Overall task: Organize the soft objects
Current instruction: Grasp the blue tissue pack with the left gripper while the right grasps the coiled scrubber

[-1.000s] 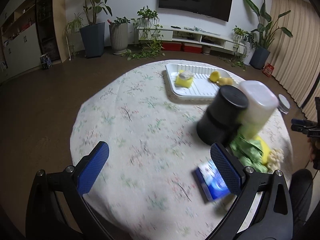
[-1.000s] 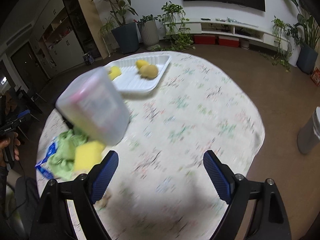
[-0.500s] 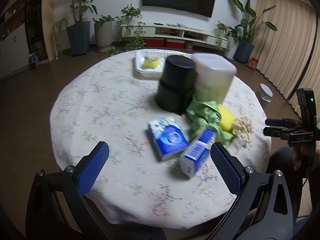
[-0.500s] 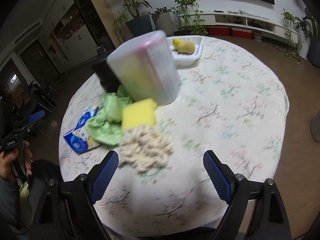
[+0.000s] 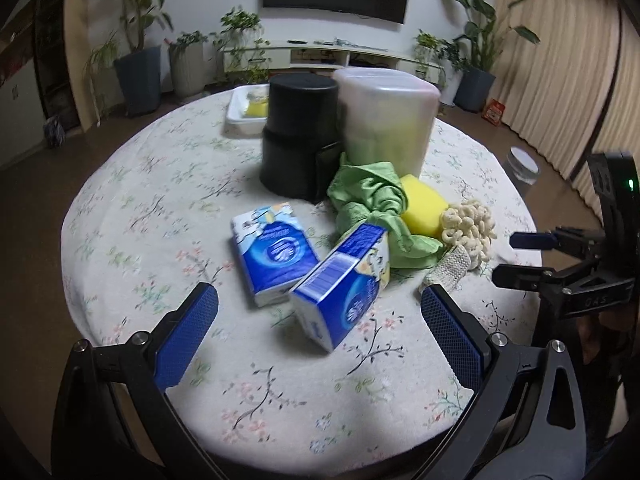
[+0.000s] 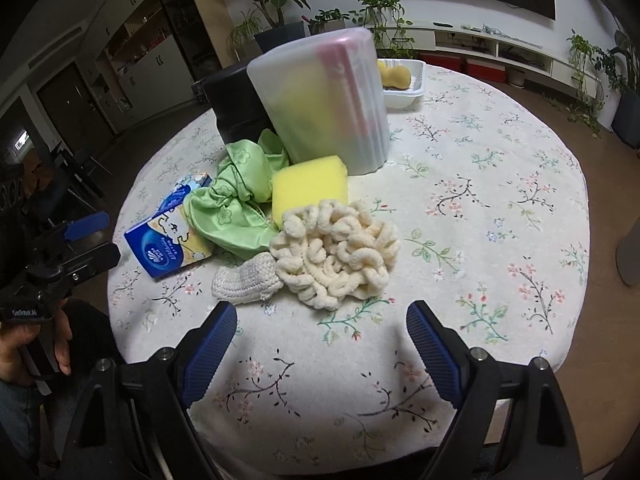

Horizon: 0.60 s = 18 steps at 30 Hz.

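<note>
Left wrist view: your left hand-held gripper (image 5: 318, 314) hangs over the near edge of the round counter (image 5: 132, 216), its blue pads wide apart with nothing between them; just ahead lie two blue tissue packs; the flat tissue pack (image 5: 272, 254) has its long axis going away from you and a little to the left; the tilted tissue pack (image 5: 344, 284) leans with its far end up on the green cloth (image 5: 372, 200), its long axis going up to the right. Behind the cloth stand a black container (image 5: 298, 136) and a frosted plastic container (image 5: 386, 120), side by side and touching; a white tray (image 5: 244, 120) sits farther back, partly hidden.

In the right wrist view your right hand-held gripper (image 6: 322, 350) is also spread open and empty above the counter; the cream knitted piece (image 6: 336, 254) lies just ahead of it, with a small white crocheted piece (image 6: 246, 282) touching its left side, long axis across the view; the yellow sponge (image 6: 310, 184) sits behind them, flat against the base of the frosted container; the cloth is bunched to its left.
</note>
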{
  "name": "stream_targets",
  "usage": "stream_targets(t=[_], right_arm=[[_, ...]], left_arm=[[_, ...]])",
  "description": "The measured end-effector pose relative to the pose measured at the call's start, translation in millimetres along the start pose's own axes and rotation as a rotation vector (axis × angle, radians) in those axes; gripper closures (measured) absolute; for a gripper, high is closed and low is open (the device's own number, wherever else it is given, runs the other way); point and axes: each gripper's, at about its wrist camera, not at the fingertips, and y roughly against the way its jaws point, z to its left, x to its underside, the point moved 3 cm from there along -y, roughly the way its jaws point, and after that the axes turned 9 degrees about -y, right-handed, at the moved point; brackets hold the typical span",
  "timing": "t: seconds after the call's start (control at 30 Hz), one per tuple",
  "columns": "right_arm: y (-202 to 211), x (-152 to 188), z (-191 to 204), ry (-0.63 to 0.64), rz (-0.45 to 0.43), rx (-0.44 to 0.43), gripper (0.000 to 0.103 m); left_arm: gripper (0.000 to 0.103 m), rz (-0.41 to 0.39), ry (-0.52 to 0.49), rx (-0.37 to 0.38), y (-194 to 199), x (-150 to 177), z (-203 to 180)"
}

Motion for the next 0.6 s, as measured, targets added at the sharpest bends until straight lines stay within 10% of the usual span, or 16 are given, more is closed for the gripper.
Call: stream_targets(t=[0.6], right_arm=[[-27.9, -17.2, -5.0, -0.038, 0.003, 0.020, 0.014]], left_arm=[[0.002, 0.038, -0.018, 0.026, -30.6, -2.4, -10.1]])
